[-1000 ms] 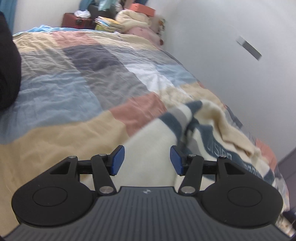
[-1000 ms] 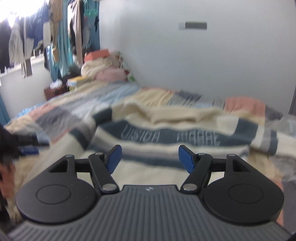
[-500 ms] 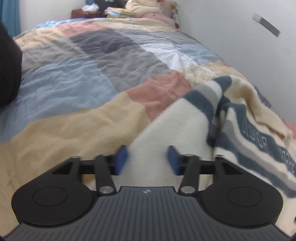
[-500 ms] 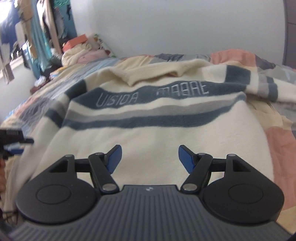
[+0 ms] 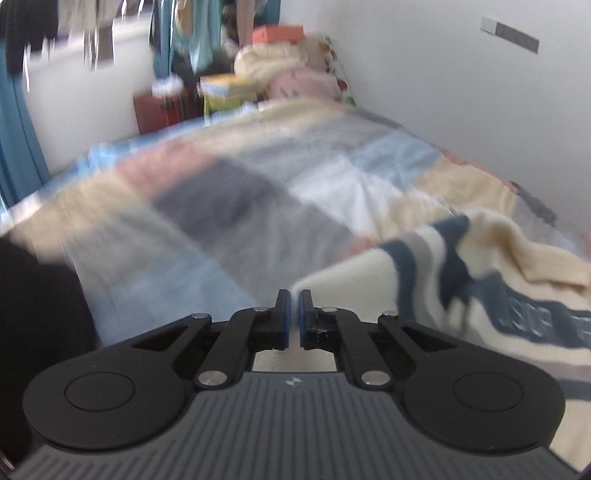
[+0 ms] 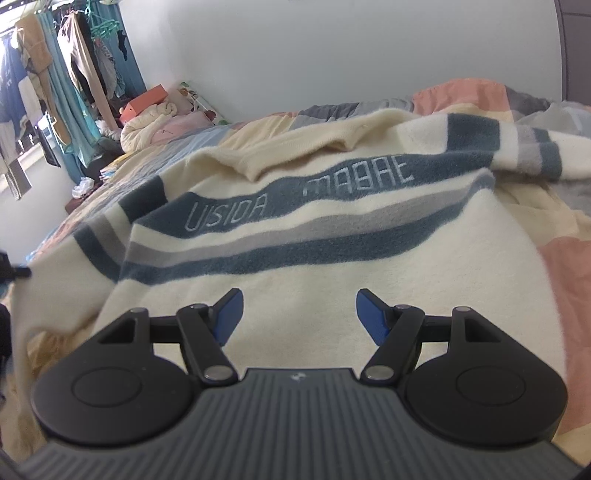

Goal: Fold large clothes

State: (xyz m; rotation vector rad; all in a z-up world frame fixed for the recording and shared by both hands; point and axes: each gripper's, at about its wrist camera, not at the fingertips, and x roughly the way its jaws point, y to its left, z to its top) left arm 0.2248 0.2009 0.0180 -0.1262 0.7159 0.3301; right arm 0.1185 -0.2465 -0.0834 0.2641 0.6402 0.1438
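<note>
The left gripper (image 5: 294, 314) fingers are closing together, apparently pinching the cream fleece sweater with blue-grey stripes (image 6: 332, 288) by its corner; this thin hold risks slipping. The right gripper (image 6: 297, 317) fingers are standing apart over the sweater.

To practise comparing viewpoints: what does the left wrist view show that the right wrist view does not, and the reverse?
Left wrist view only: a wall socket strip and a dark bundle on the bedcover.
Right wrist view only: the open right gripper and the full lettering.
Both: the striped sweater, the orange box, and the left gripper, whose jaws have just been closing and now pinch the sweater's edge.
</note>
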